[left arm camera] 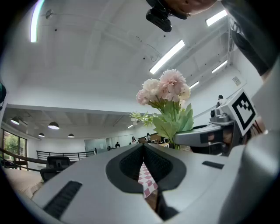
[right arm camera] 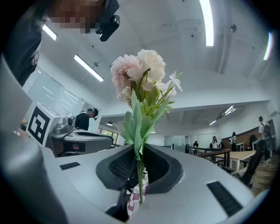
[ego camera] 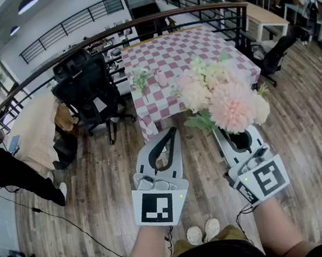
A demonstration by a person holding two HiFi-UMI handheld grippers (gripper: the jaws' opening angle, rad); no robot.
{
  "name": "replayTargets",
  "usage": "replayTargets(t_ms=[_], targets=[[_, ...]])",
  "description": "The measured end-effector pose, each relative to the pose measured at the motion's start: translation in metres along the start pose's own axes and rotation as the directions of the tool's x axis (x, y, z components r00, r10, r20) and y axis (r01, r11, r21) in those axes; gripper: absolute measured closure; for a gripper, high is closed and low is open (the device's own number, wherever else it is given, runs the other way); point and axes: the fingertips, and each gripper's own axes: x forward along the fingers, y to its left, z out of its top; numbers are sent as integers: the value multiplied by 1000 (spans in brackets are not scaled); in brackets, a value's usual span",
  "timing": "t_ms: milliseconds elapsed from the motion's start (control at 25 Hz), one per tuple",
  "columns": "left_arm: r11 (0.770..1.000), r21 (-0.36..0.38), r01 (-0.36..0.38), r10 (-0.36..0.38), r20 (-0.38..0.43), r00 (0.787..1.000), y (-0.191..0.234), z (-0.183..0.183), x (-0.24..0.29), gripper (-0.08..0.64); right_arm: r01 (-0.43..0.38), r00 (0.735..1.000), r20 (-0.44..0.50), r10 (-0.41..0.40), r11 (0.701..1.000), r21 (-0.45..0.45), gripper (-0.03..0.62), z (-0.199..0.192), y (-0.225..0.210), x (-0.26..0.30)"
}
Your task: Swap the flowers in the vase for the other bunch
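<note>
While the right gripper (ego camera: 224, 135) has its jaws pinched on the thin green stems of the pink-and-cream bunch (ego camera: 222, 96), w/ the heads up in front of the person and well apart from the checked table (ego camera: 196, 41), the main risk is the hold itself. In the right gripper view the pads meet on just a stem or two low down, w/ leaves & heavy heads all above. So the bunch is top-heavy and could swing, twist in the pads or slide out on the way to the table, esp. w/ a quick move. Squeezing harder would prob. kink the stems. On the table sits what looks like the pink vase (ego camera: 161, 78), w/ a greenish-white bunch (ego camera: 140, 77) just beside it; too small to tell if that bunch stands in something or lies loose. The vase looks small & light, so pushing stems in off-centre could tip it. The left gripper (ego camera: 171, 132) is pressed together on nothing, so it can't steady the vase until it opens. An office chair (ego camera: 87, 84) stands near the table's left side, something to snag on approach.
</note>
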Motion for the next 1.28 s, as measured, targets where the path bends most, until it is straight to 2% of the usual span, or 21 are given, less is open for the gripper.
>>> replayTargets(t_ms=[680, 880, 1080, 1280], targets=[[1000, -6, -3, 3, 6, 1000, 20, 1, -20, 551, 17, 1000, 4, -17, 1000, 12, 531, 4, 24, 7], [1000, -3, 8, -8, 11, 1000, 19, 1, -31, 551, 25, 1000, 10, -25, 999, -20, 531, 8, 32, 5], [1000, -8, 7, -7, 14, 1000, 20, 0, -28, 551, 47, 999, 1, -47, 999, -21, 531, 7, 26, 4], [1000, -2, -10, 10, 3, 1000, 25, -3, -10, 551, 23, 1000, 5, -23, 1000, -12, 531, 2, 12, 16]])
